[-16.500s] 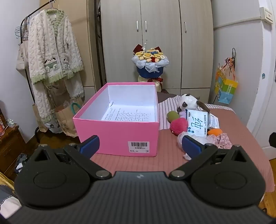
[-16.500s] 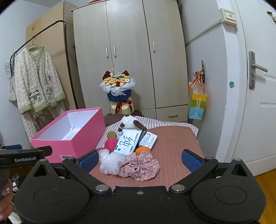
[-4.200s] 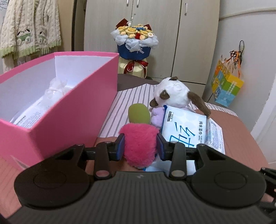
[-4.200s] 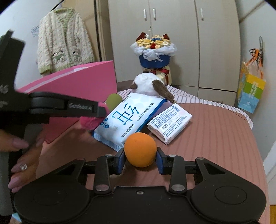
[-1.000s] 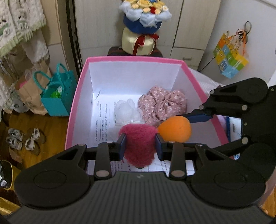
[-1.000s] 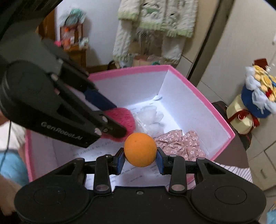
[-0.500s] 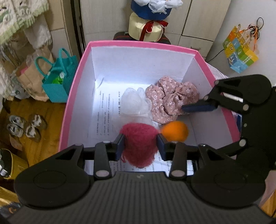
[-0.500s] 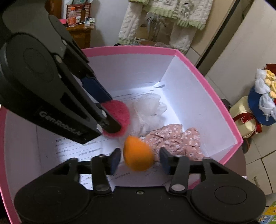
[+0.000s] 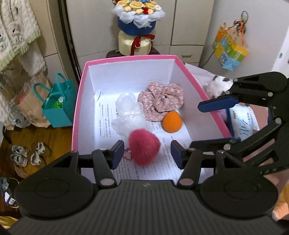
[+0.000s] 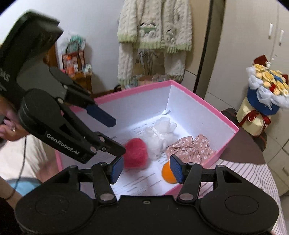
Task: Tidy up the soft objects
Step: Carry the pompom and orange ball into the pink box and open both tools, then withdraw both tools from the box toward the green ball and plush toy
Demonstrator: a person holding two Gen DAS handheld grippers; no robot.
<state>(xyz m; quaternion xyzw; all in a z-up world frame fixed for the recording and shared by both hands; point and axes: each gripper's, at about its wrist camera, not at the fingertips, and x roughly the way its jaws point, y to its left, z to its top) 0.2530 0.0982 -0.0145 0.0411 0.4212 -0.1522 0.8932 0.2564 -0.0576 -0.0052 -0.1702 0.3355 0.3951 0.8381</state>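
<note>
The pink box (image 9: 126,58) (image 10: 207,103) holds a floral scrunchie (image 9: 160,103) (image 10: 191,146), a white mesh puff (image 9: 128,115) (image 10: 160,133), an orange ball (image 9: 171,122) (image 10: 166,174) and a fuzzy pink pompom (image 9: 144,149) (image 10: 136,153). My left gripper (image 9: 147,153) (image 10: 117,136) hangs over the box's near end with its jaws opening. The pompom lies on the box floor below and between them, and the pads do not touch it. My right gripper (image 10: 146,170) (image 9: 196,126) stands open and empty above the box's right wall, and one of its fingers partly hides the orange ball.
A plush toy (image 9: 216,86) and a tissue pack (image 9: 243,124) lie on the table right of the box. A flower bouquet (image 9: 138,10) (image 10: 265,85) stands behind it. A teal bag (image 9: 57,108) and slippers (image 9: 27,153) sit on the floor at left. A cardigan (image 10: 155,27) hangs on the wall.
The right gripper opened and the orange ball fell to the box floor. The left jaws then spread off the pink pompom, which now lies in the box. Both grippers lifted back.
</note>
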